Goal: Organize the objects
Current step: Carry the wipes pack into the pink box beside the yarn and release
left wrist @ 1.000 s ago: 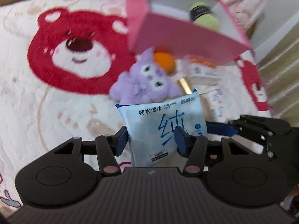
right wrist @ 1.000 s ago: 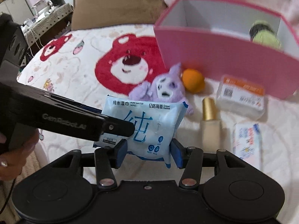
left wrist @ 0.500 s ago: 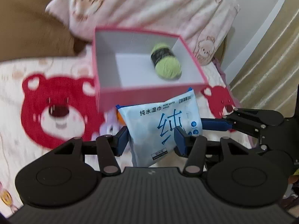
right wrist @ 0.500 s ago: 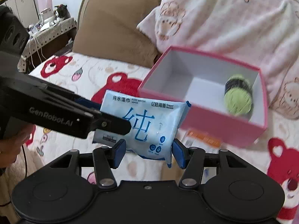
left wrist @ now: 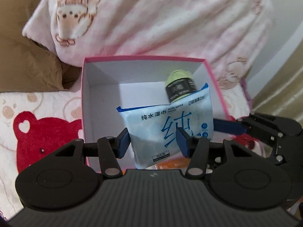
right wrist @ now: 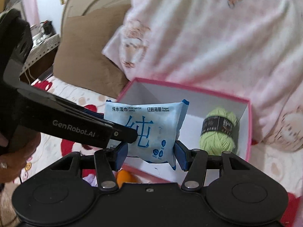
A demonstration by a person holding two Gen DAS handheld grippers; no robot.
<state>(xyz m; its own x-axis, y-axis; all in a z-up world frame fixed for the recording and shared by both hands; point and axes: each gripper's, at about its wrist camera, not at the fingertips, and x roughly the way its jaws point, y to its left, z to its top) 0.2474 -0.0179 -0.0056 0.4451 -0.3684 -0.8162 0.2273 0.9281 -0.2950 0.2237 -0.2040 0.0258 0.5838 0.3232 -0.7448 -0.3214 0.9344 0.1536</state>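
A light-blue pack of wet wipes [left wrist: 166,124] hangs in the air, gripped from both sides. My left gripper [left wrist: 153,141] is shut on its lower left part. My right gripper [right wrist: 150,155] is shut on its lower end [right wrist: 149,130]. The pack hovers over the front of an open pink box [left wrist: 144,58] with a white inside. A ball of light-green yarn [left wrist: 179,89] with a black band lies in the box's right half [right wrist: 219,132]. In the right wrist view the left gripper's black finger [right wrist: 121,134] crosses in front of the pack.
A pink bear-print blanket [left wrist: 170,19] is bunched behind the box, a brown pillow [left wrist: 28,60] to its left. The bedspread has red bears [left wrist: 37,136]. An orange ball [right wrist: 126,177] and a purple plush [right wrist: 90,179] lie before the box. A hand [right wrist: 17,160] holds the left gripper.
Both grippers have lifted the wipes pack off the bedspread and carried it forward, from before the box's front wall to above its opening. The grip has stayed the same.
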